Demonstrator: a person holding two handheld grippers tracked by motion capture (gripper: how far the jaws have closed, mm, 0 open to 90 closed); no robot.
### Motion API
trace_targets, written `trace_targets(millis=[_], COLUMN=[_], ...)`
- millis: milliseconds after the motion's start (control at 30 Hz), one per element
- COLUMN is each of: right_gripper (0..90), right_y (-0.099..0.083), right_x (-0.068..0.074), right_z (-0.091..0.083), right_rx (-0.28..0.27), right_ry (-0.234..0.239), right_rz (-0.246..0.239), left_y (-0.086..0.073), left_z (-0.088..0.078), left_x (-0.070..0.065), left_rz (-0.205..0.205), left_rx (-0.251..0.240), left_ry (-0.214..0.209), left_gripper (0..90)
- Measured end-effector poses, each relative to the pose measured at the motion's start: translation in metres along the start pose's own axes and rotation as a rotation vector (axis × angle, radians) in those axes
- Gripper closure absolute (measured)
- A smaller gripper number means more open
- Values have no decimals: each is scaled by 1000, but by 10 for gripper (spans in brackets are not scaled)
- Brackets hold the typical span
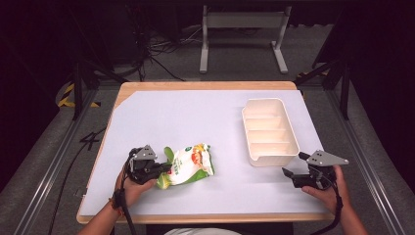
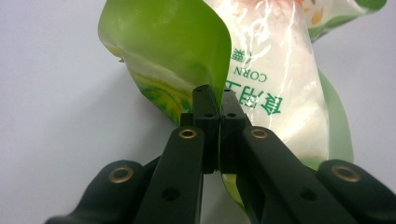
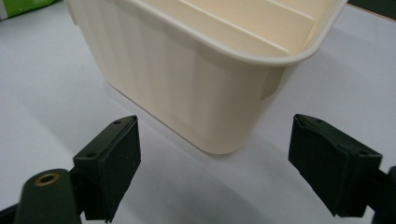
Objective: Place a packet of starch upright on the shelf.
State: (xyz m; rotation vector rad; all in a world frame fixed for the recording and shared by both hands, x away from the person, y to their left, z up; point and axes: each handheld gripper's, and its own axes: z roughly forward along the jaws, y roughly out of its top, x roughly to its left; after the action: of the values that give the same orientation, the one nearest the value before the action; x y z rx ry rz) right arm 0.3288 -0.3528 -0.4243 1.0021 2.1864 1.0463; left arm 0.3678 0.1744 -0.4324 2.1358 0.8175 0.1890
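Recording lab or test studio: wooden table (image 1: 205,85) under a white sheet (image 1: 195,122), black curtained surround, aluminium frame rails (image 1: 49,166) along both sides, loose cables (image 1: 161,49) on grey carpet beyond the far edge, hazard tape (image 1: 66,95) at left.

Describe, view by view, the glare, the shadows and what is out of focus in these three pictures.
High view: evenly lit table, dark surroundings, soft image. Left gripper view: glare streaks on the glossy snack bag, the near arms of the left claw blurred. Right gripper view: the cream tray casts a soft shadow beneath; the pads of the right claw look slightly soft.
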Motion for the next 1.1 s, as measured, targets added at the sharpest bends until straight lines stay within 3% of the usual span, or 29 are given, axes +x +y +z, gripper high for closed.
trace_targets(millis=[100, 133, 300, 400, 467, 567, 733, 800, 833, 933, 1100], right_gripper=[166, 165, 165, 163, 163, 161, 160, 160, 160, 159, 158], right_y=[0, -1, -1, -1, -1, -2, -1, -1, -1, -1, -1], right_x=[0, 0, -1, 0, 0, -1, 1, 1, 1, 1, 0], right_z=[0, 0, 0, 0, 0, 3, 3, 3, 3, 3, 3], right_rx=[1, 2, 4, 6, 6, 18, 21, 21, 23, 25, 25], right_ry=[1, 0, 1, 8, 10, 17, 20, 21, 24, 26, 26], right_rz=[0, 0, 1, -7, -7, -3, -8, -7, -10, -11, -10], left_y=[5, 8, 19, 23, 23, 22, 21, 20, 19, 18, 17], left_z=[0, 0, 5, 10, 11, 17, 25, 25, 26, 26, 20], left_x=[6, 8, 17, 23, 24, 26, 29, 32, 32, 31, 30], left_rz=[5, 15, -2, -22, -25, -51, -66, -89, -90, -61, -64], left_rx=[-6, -12, -4, -4, -5, 21, 67, 72, 77, 79, 16], left_ry=[0, 19, 23, -3, 0, -19, -30, -44, -51, -32, -7], left_gripper=[894, 894, 891, 881, 852, 712, 632, 640, 746, 873, 891])
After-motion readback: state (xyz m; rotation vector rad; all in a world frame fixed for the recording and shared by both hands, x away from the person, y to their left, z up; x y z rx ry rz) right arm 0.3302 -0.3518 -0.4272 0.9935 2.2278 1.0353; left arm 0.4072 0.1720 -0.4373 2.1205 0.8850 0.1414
